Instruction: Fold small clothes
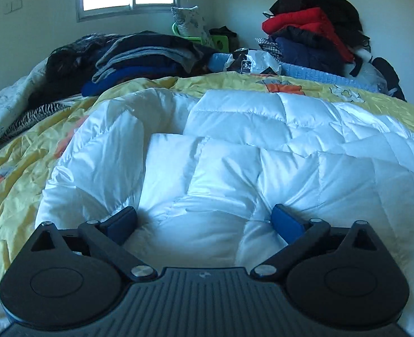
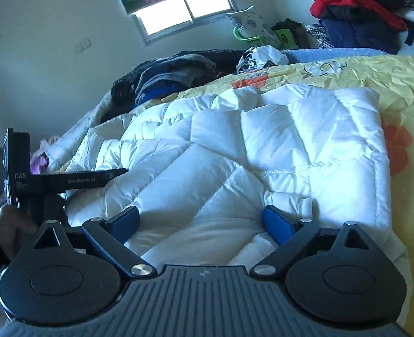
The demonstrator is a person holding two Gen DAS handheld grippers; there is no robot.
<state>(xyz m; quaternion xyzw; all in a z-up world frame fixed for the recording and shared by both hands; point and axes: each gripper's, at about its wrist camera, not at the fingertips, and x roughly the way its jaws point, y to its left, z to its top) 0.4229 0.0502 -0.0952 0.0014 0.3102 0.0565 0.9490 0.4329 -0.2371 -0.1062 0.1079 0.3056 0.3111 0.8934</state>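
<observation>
A white quilted puffy garment [image 1: 235, 154] lies folded on the yellow flowered bedspread [image 1: 24, 154]. My left gripper [image 1: 204, 210] hovers low over its near edge, open, blue pads wide apart, with a bulge of white fabric between them that they do not pinch. In the right wrist view the same white garment [image 2: 249, 146] fills the middle, and my right gripper [image 2: 200, 210] is open over its near edge in the same way. At the left of that view one of the left gripper's fingers [image 2: 89, 180] reaches over the garment, held by a hand [image 2: 7, 230].
A stack of dark and blue folded clothes [image 1: 139, 59] sits at the back left of the bed. Red, black and navy coats [image 1: 313, 28] are piled at the back right. A crumpled plastic bag [image 1: 251, 61] lies between them. A small pink-purple cloth [image 2: 38, 163] lies at the bed's left edge.
</observation>
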